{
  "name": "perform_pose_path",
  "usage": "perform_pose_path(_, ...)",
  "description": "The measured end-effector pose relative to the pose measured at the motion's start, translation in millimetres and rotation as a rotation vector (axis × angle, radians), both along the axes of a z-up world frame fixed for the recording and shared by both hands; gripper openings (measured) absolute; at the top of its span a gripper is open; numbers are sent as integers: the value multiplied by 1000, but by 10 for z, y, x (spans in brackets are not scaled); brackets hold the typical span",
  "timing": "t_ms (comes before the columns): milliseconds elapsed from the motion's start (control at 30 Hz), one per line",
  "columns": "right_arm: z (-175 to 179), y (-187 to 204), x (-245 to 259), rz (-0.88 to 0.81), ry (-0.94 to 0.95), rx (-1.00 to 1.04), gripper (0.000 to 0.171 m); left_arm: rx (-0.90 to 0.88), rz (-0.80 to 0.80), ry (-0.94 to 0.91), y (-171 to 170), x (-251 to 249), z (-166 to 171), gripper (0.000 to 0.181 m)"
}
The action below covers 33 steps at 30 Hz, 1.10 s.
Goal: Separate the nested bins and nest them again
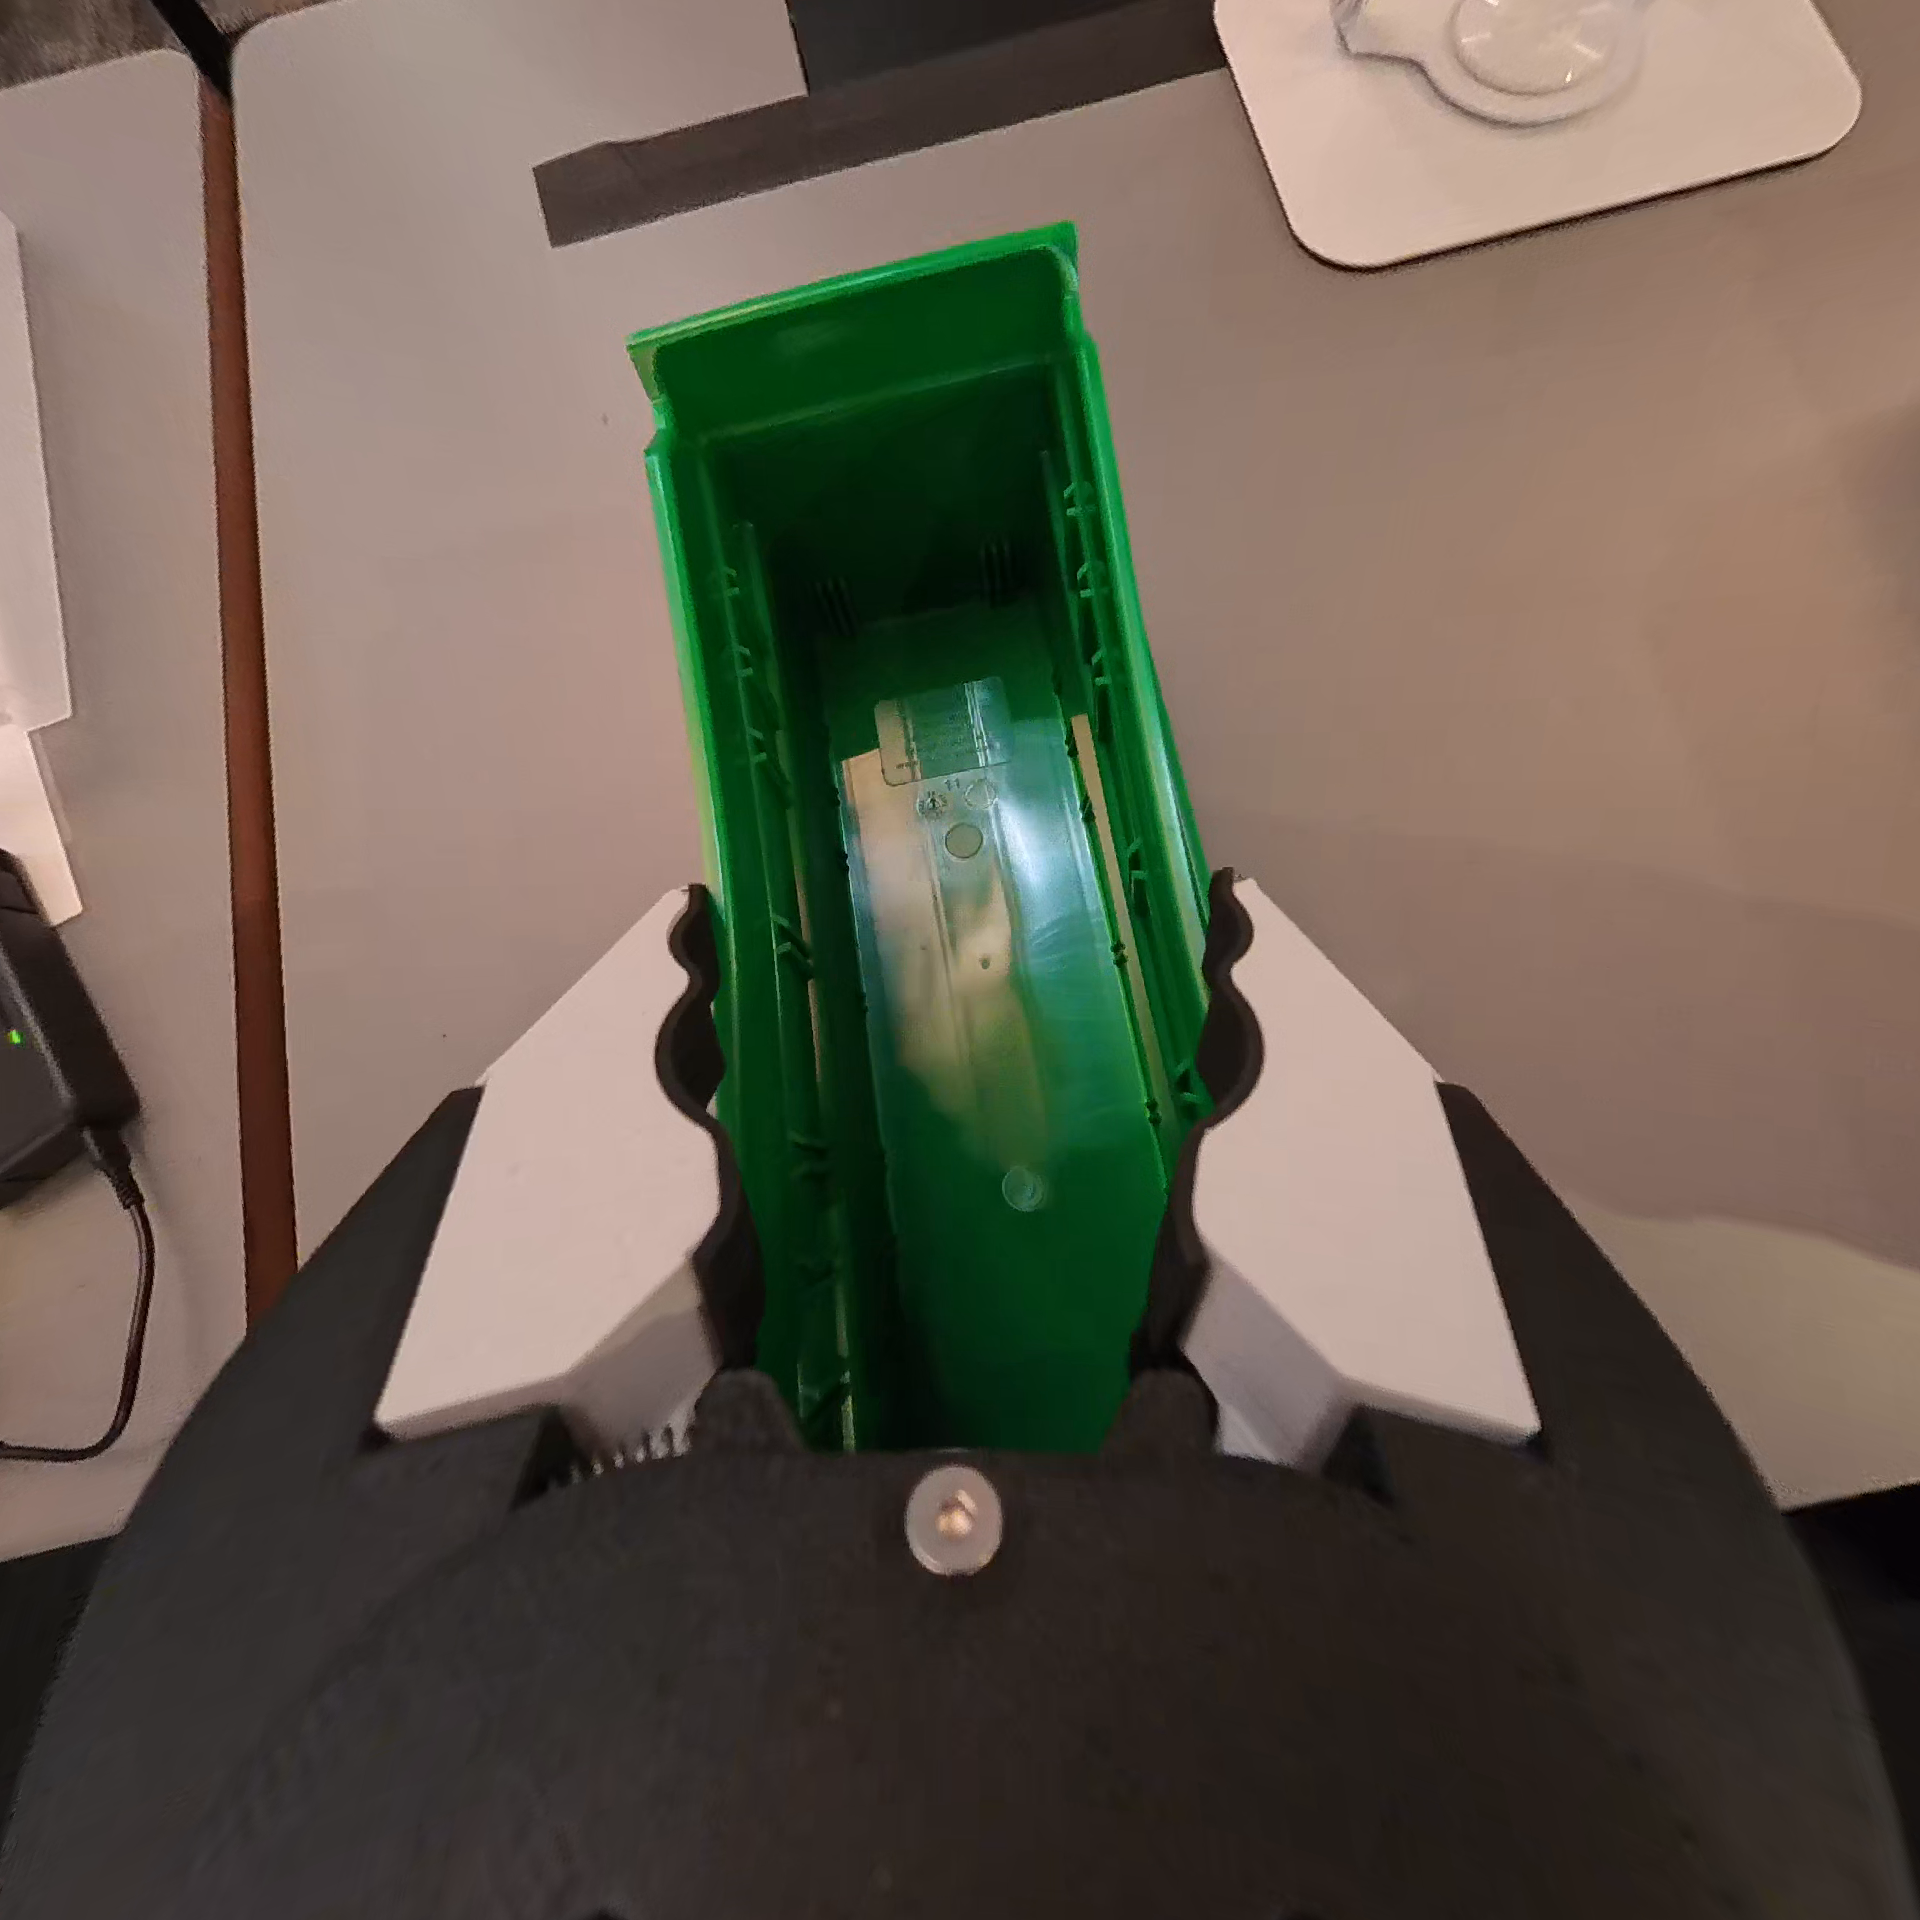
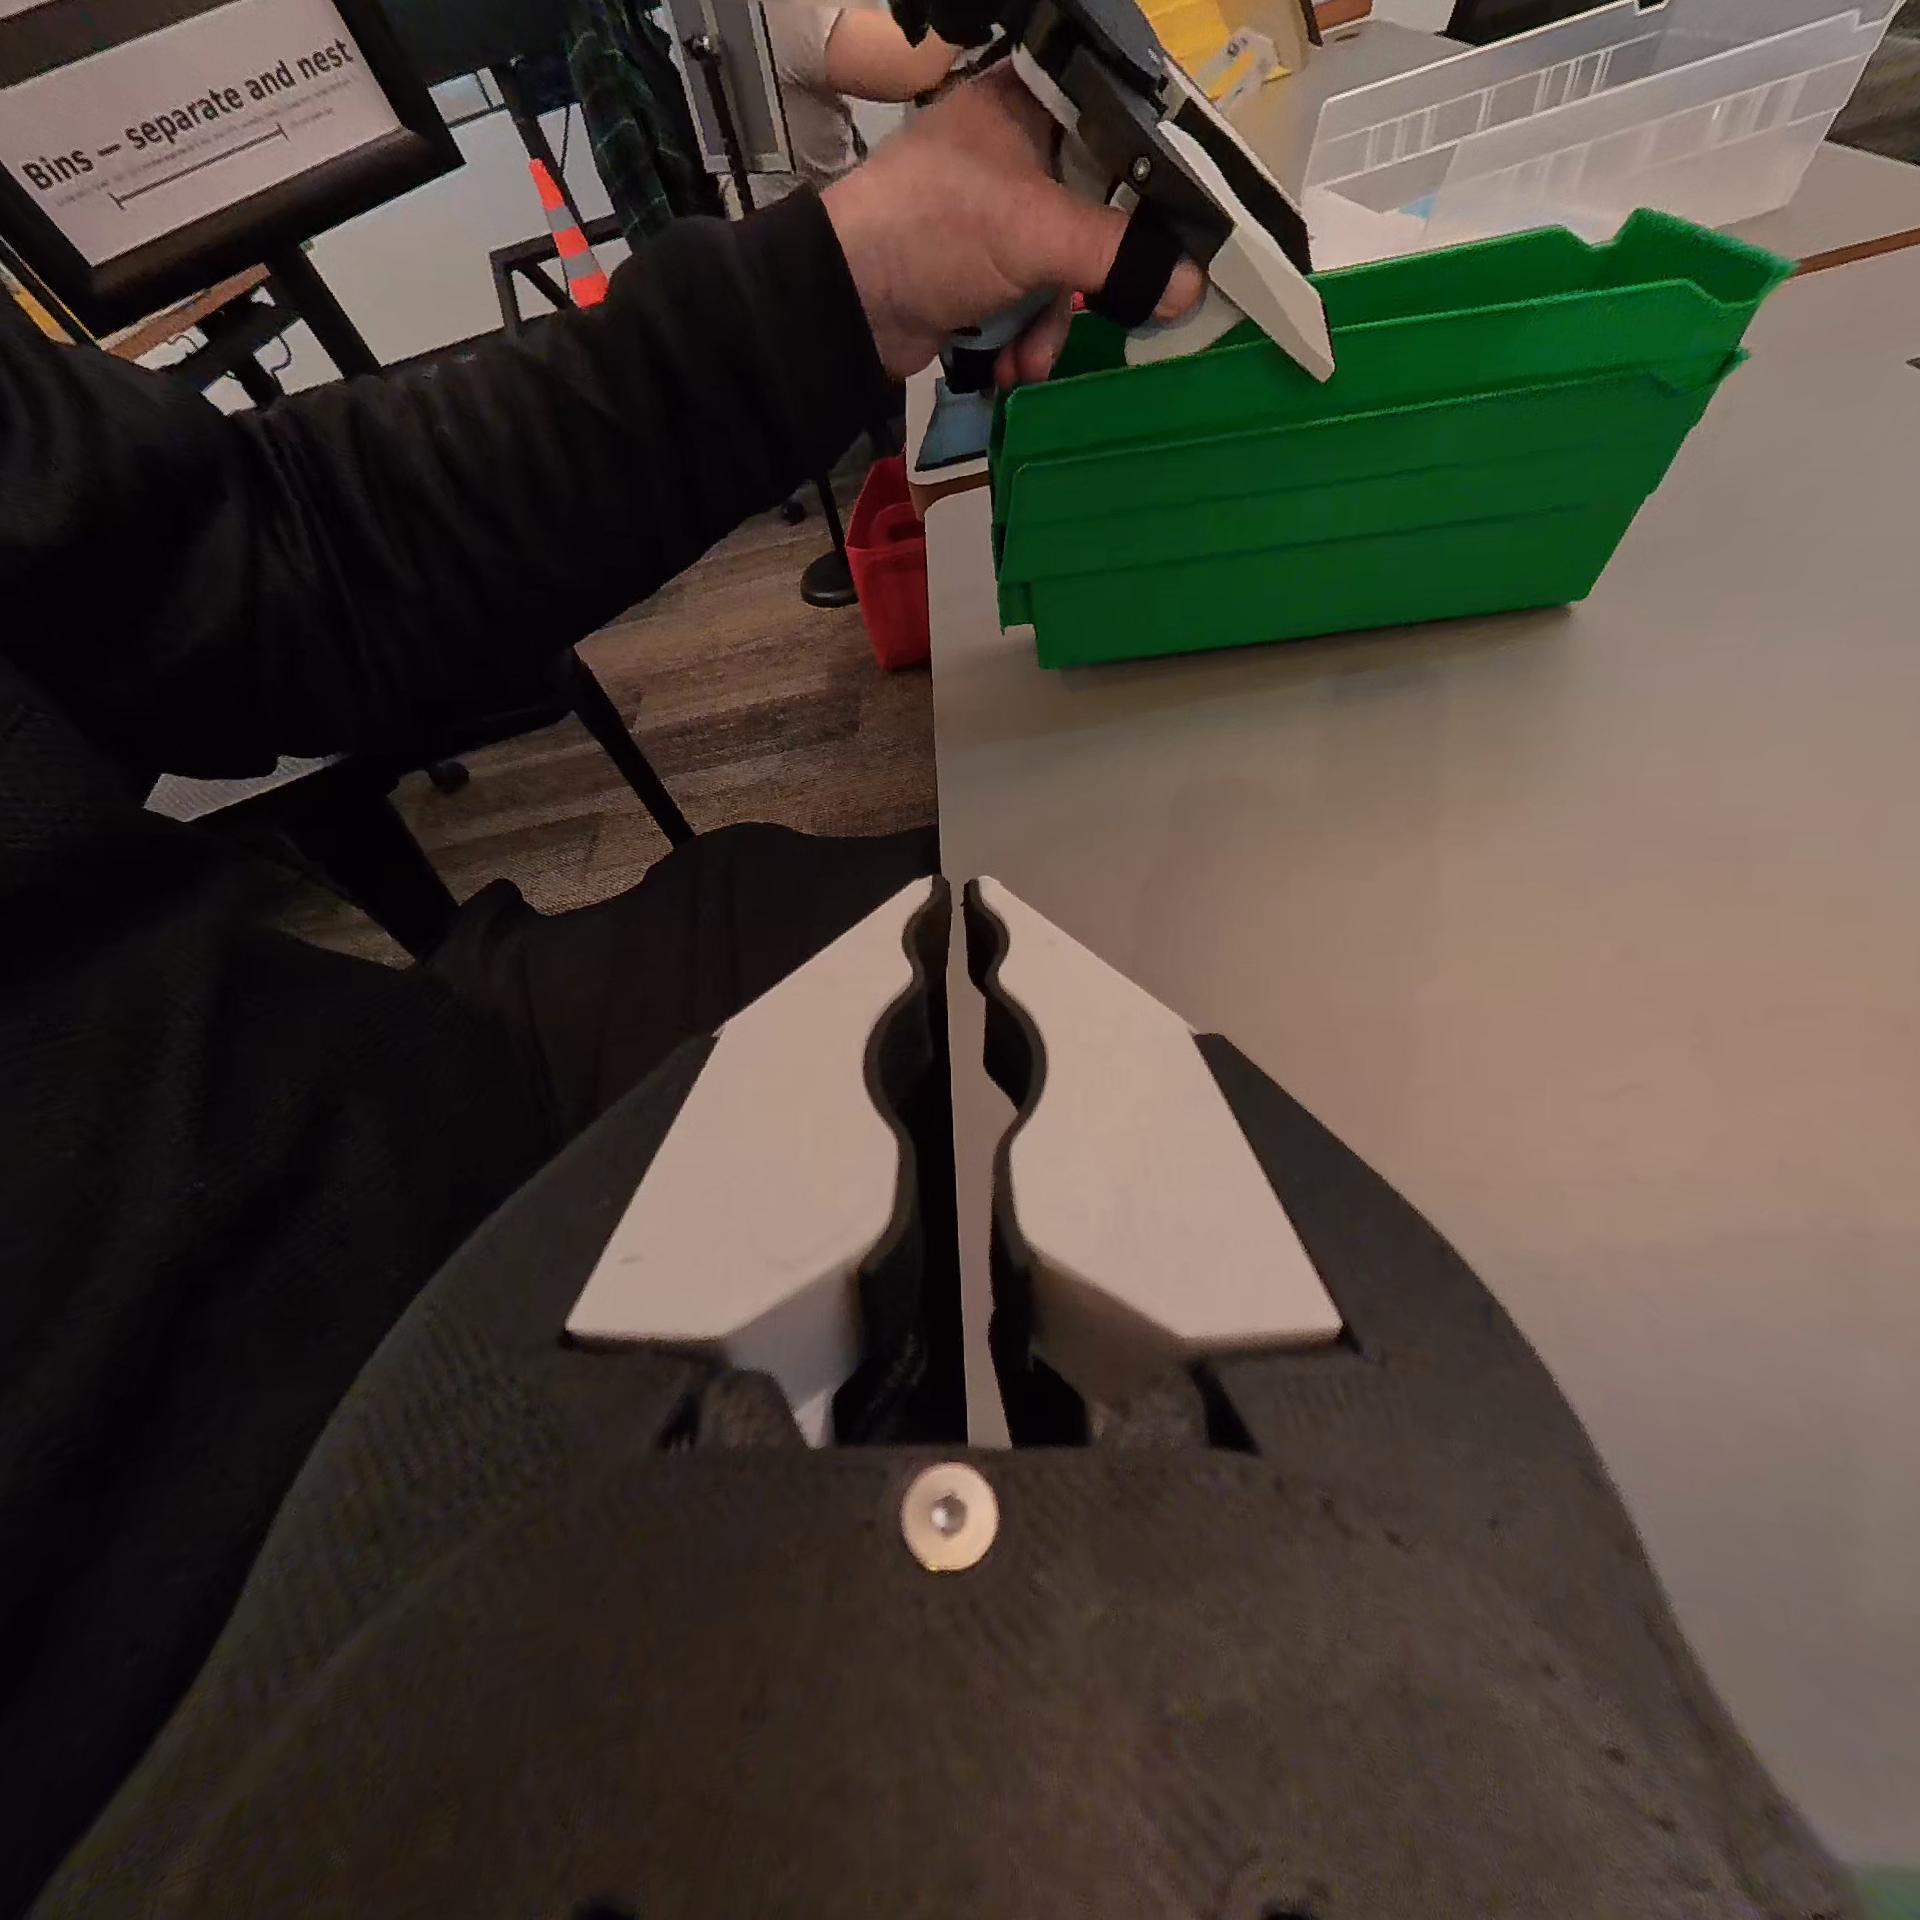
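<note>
A stack of three nested green bins (image 2: 1351, 499) stands on the grey table (image 2: 1455, 935) at its far left end. My left gripper (image 1: 961, 894) reaches down over the near end of the top bin (image 1: 883, 343). Its fingers (image 1: 582, 1091) are spread wide and press on the bin's two outer side walls. The right wrist view shows this gripper (image 2: 1278, 312), held by a hand, over the stack's left end. My right gripper (image 2: 956, 888) is shut and empty, low at the table's near left edge, well short of the bins.
A white mat (image 1: 1538, 114) with a clear plastic piece lies beyond the bins, and a strip of black tape (image 1: 665, 187) is stuck on the table. A black charger with a cable (image 1: 42, 1060) sits at the left. A clear tote (image 2: 1590, 114), a red container on the floor (image 2: 888, 561) and a sign on a stand (image 2: 197, 135) are around the table.
</note>
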State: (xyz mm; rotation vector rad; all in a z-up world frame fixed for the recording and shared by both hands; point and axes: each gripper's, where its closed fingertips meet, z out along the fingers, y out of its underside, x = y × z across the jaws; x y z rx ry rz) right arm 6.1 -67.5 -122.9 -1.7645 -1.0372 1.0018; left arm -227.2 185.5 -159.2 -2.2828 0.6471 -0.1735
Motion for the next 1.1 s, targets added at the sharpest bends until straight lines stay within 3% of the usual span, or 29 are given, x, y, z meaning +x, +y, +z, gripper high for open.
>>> perform_pose_path(567, -246, 45, -231, -7, -79, -20, 0, 58, -8, 49, 0, -45, -26, 91)
perform_pose_path(767, -345, 91, -366, -14, -104, -26, 1, 35, -10, -52, -33, -32, 9, 93)
perform_pose_path(900, -314, 244, -569, -20, -95, -16, 2, 40, -47, -125, -74, 93, 72, 59)
perform_pose_path(1000, -317, 355, -786, 9, -101, -10, 1, 18, -49, 2, -92, -8, 19, 99)
perform_pose_path(1100, -342, 498, -969, 18, -109, -19, 2, -17, 10, -39, -80, -115, -42, 115)
